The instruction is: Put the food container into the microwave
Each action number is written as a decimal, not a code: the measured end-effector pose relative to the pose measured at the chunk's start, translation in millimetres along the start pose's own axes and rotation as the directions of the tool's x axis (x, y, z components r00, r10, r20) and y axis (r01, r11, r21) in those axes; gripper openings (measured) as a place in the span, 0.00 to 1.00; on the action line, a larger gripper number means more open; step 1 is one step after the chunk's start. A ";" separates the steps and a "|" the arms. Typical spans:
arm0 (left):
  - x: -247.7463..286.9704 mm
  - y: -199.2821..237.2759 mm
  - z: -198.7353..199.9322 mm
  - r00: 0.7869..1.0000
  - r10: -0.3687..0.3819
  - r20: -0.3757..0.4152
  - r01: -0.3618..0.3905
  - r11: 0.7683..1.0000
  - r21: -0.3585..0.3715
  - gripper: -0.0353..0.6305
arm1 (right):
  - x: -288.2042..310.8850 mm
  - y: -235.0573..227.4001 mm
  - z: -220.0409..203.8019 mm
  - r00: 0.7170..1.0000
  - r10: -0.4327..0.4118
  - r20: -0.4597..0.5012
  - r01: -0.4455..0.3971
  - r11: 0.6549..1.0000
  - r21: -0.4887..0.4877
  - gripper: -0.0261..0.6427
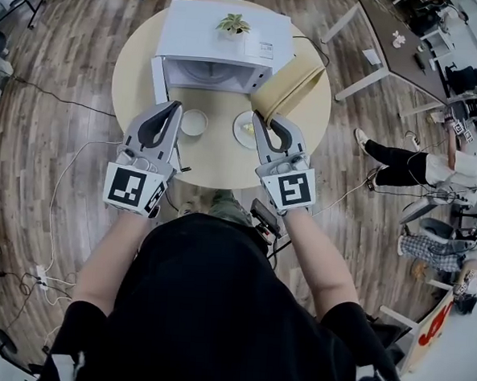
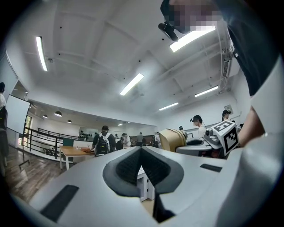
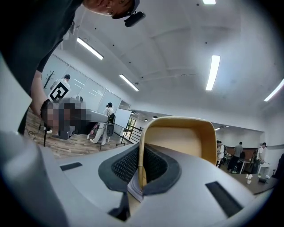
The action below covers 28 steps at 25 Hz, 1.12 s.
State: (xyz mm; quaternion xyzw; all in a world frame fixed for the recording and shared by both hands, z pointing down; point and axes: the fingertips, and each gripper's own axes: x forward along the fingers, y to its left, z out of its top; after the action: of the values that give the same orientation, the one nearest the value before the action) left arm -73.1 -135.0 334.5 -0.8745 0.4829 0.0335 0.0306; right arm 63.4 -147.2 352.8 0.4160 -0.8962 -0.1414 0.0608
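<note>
Food container (image 1: 293, 80) matt tan, smooth-walled; microwave (image 1: 220, 31) casing smooth white with a slight sheen; table (image 1: 216, 164) pale matt wood-look; floor (image 1: 69, 54) grained brown planks.

Microwave (image 1: 223, 40) on table (image 1: 139, 99), plant (image 1: 233, 23) on top

Head view looks steeply down — gripper views face level; all share the food container (image 1: 292, 86).
</note>
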 end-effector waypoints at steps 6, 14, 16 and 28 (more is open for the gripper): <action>8.4 1.8 -3.8 1.000 0.018 -0.003 -0.018 1.000 -0.012 0.08 | 12.0 -1.1 -9.1 0.999 0.045 -0.020 -0.046 0.999 -0.030 0.08; 19.1 10.3 -10.9 0.999 0.051 -0.013 -0.052 0.998 -0.031 0.08 | 32.9 -7.8 -29.3 0.992 0.100 -0.080 -0.103 0.994 -0.038 0.08; 20.0 12.0 -12.8 0.998 0.058 -0.017 -0.059 0.998 -0.033 0.08 | 37.9 -5.4 -33.5 0.989 0.120 -0.091 -0.124 0.991 -0.042 0.08; 24.0 24.2 -25.3 0.994 0.100 -0.038 -0.102 0.994 -0.042 0.08 | 65.6 10.7 -56.8 0.964 0.220 -0.149 -0.233 0.970 -0.075 0.08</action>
State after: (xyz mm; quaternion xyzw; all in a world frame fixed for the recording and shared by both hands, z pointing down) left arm -80.1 -170.2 357.0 -0.8499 0.5261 0.0300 0.0009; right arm 26.2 -202.2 409.6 0.3164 -0.9241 -0.1450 0.1579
